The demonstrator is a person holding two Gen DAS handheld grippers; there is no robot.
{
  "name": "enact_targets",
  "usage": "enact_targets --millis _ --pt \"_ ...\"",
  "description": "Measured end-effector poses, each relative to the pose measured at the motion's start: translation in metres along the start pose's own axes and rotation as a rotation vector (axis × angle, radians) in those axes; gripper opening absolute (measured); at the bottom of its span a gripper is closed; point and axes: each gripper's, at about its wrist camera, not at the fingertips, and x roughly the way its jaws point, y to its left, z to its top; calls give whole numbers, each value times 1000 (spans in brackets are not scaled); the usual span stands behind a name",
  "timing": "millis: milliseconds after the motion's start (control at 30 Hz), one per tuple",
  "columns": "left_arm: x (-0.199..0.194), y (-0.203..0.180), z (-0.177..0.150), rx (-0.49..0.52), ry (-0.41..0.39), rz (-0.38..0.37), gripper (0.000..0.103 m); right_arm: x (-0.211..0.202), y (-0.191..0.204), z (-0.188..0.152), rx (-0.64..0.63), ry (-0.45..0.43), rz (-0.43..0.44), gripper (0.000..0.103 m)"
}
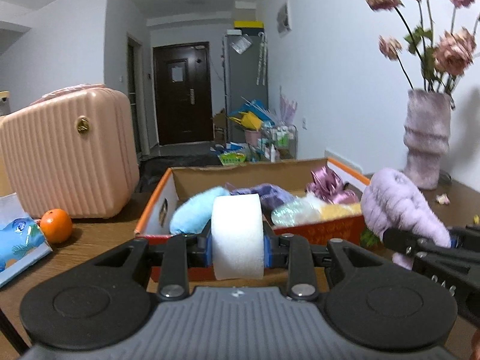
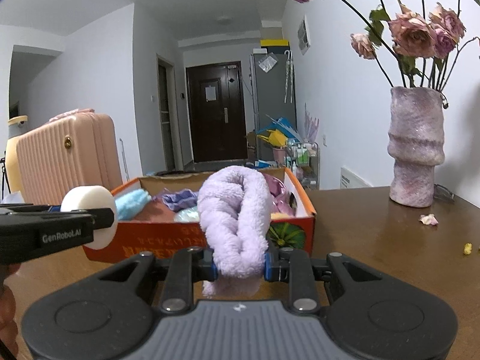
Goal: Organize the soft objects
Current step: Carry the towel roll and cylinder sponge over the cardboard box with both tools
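Observation:
My left gripper is shut on a white round sponge, held just in front of the orange cardboard box. My right gripper is shut on a folded lilac fluffy towel, held before the box's front wall. The box holds a light blue plush piece, a purple cloth, a shiny pink fabric and a yellow soft item. The towel also shows in the left wrist view, and the sponge in the right wrist view.
A pink hard case stands left on the wooden table. An orange and a blue tissue pack lie beside it. A purple vase with dried roses stands right; petals lie near it.

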Motion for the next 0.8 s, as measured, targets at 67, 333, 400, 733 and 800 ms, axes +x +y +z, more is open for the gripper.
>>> enact_targets --millis 67,333,400,733,800 --pt "0 2 4 -15 -12 9 30 4 3 3 3 -15 4 26" --pt "7 8 17 -78 -36 43 30 19 13 12 18 -59 14 25" --pt "10 9 20 -97 -39 50 30 24 15 15 20 -65 14 26" --pt "36 15 39 -188 -51 83 30 52 15 25 28 -87 -9 26" --pt "42 15 42 -197 -56 90 30 58 16 27 27 -85 -13 26"
